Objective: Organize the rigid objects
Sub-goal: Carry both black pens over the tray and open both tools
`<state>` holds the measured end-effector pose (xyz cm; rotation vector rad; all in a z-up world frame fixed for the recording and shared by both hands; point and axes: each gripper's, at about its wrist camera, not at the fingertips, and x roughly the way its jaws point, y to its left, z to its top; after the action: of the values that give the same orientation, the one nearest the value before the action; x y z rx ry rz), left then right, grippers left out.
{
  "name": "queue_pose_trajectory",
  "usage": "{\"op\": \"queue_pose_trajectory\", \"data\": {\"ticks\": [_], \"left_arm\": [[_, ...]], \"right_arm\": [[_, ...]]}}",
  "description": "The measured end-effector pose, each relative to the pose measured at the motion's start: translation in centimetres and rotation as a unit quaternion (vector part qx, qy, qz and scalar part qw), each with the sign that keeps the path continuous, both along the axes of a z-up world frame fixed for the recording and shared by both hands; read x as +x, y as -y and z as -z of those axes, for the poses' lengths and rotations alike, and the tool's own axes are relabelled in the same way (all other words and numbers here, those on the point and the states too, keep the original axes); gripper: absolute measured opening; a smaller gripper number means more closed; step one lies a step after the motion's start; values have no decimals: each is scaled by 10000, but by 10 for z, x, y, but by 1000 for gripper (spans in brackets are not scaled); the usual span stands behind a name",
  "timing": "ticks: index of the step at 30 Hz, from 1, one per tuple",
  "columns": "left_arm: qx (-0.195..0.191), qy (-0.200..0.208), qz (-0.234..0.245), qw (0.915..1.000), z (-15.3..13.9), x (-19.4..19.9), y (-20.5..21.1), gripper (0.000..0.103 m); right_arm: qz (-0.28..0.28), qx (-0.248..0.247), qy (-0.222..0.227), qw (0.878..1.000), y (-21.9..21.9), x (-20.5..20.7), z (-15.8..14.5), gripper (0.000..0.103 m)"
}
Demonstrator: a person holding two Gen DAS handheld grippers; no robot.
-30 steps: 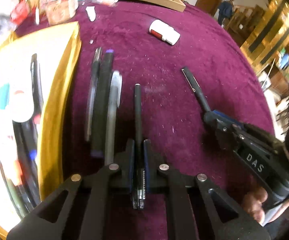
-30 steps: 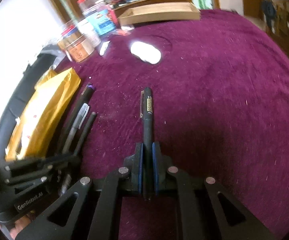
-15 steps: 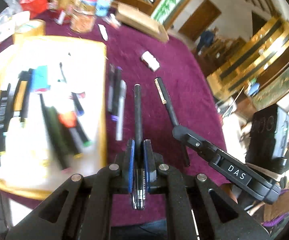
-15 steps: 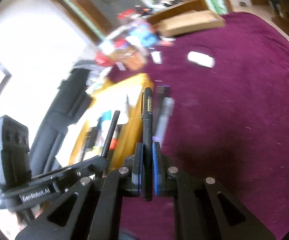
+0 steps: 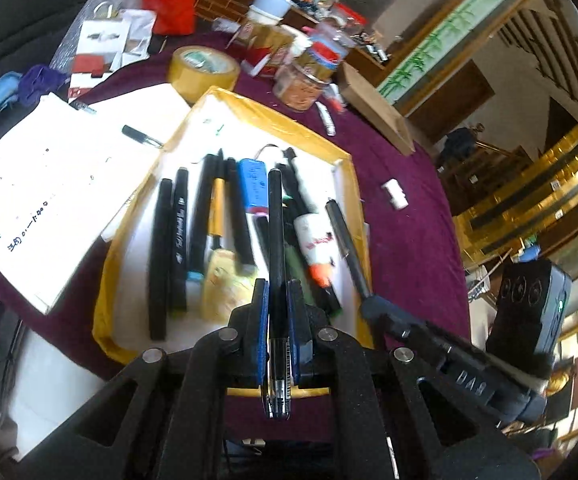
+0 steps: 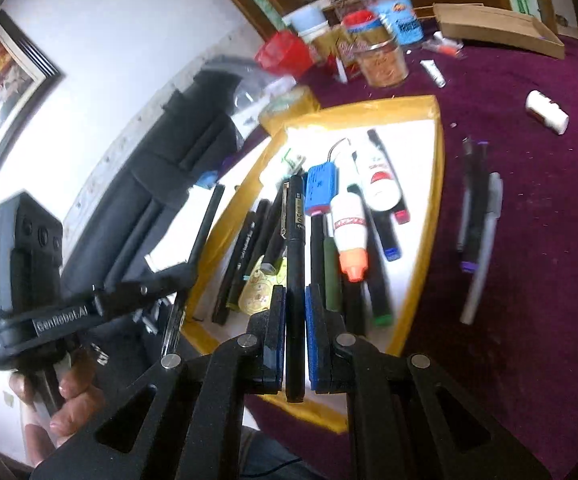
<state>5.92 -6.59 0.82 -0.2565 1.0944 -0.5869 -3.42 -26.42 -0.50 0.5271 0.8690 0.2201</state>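
My left gripper (image 5: 277,294) is shut on a thin black pen (image 5: 276,232) and holds it above the yellow-rimmed tray (image 5: 109,248). My right gripper (image 6: 295,300) is shut on a black pen with a gold clip (image 6: 295,232), also above the tray (image 6: 435,184). The tray holds several pens and markers, a blue eraser (image 5: 253,190) and a white bottle with an orange tip (image 6: 351,236). The right gripper's pen shows in the left wrist view (image 5: 345,244). The left gripper shows in the right wrist view (image 6: 187,270).
Three pens (image 6: 477,216) lie on the purple cloth right of the tray. A white eraser (image 6: 547,112), a cardboard box (image 6: 497,30), jars (image 6: 381,60), a tape roll (image 5: 203,68) and an open notebook (image 5: 49,184) surround the tray.
Both grippers have risen from the cloth with their pens and swung left over the tray. The view has gone from the cloth to the tray's contents.
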Motion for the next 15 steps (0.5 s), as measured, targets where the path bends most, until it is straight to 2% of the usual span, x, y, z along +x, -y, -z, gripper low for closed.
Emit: {"op": "queue_pose_trajectory", "data": {"ticks": [4, 11, 15], "left_arm": [[158, -158, -21, 9997, 12, 17, -5, 6], [493, -356, -103, 9981, 35, 31, -9, 6], [713, -379, -177, 9966, 44, 33, -6, 7]], "right_arm": [[-23, -274, -245, 9993, -11, 20, 17, 8], [112, -548, -527, 9970, -15, 27, 32, 9], [240, -842, -465, 9951, -20, 24, 33, 9]]}}
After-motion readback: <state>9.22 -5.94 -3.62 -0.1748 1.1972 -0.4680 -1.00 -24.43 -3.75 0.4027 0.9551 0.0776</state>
